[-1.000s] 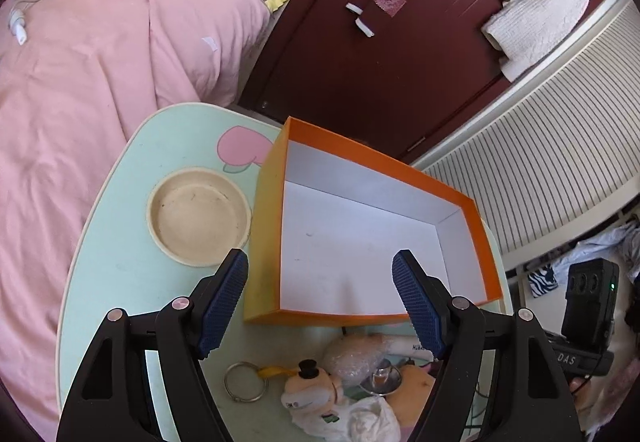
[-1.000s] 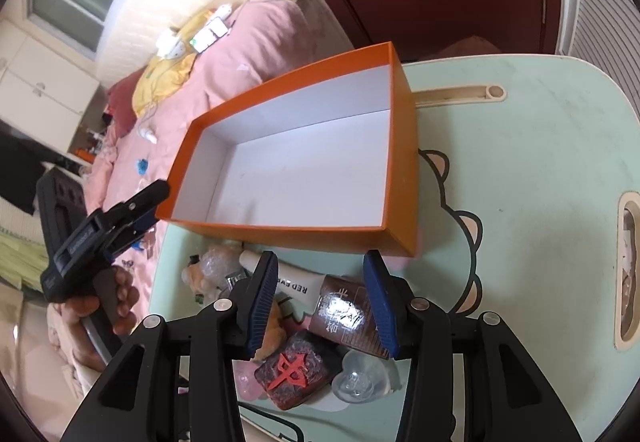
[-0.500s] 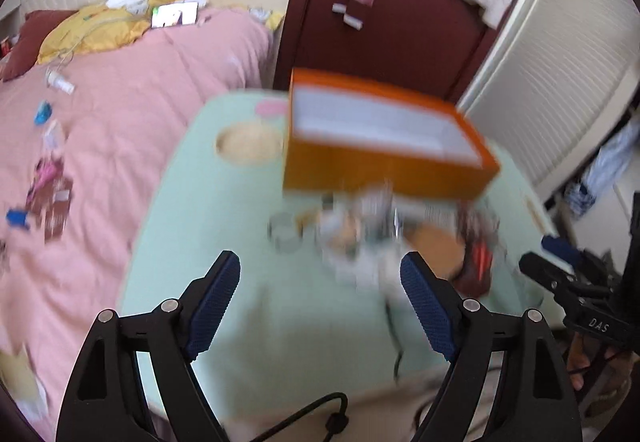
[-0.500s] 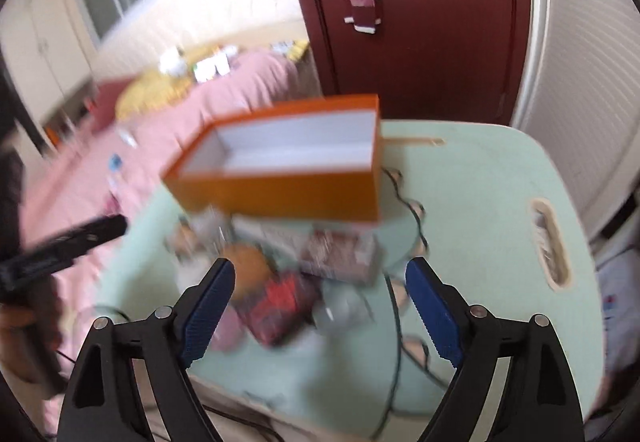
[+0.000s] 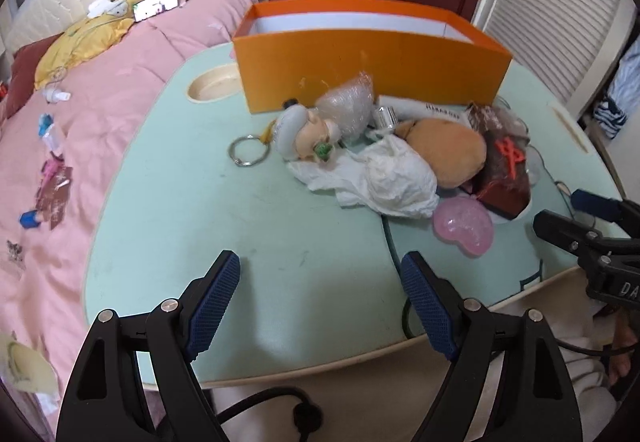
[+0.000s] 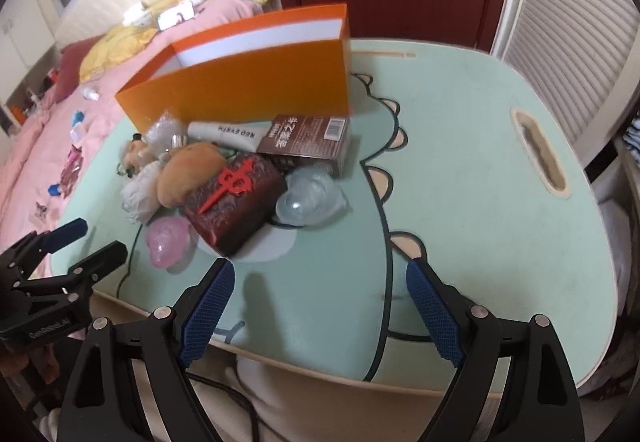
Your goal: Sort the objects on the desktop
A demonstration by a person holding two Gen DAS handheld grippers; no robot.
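An empty orange box [image 5: 372, 69] [image 6: 248, 81] stands at the back of the mint lap table [image 5: 200, 201]. In front of it lies a pile: a plush doll keychain [image 5: 304, 129], a crumpled white tissue [image 5: 384, 177], a tan plush [image 5: 444, 149], a dark red block [image 6: 236, 197], a pink heart piece [image 6: 166, 242], a clear heart piece [image 6: 310, 197], a brown carton [image 6: 308, 139] and a white tube [image 6: 224, 131]. My left gripper [image 5: 320, 262] hovers over the table's near left part, its jaws opening with nothing between them. My right gripper [image 6: 319, 268] hangs open and empty near the front edge.
A pink bed [image 5: 80, 81] strewn with small items borders the table on the left. The table has a round cup recess [image 5: 212, 85] and a handle slot [image 6: 540, 153]. A dark cable [image 5: 390, 238] runs from the pile over the front edge.
Both grippers have pulled back from above the box and pile toward the table's front edge. The right jaws went from narrow to wide; the left jaws stand a little wider.
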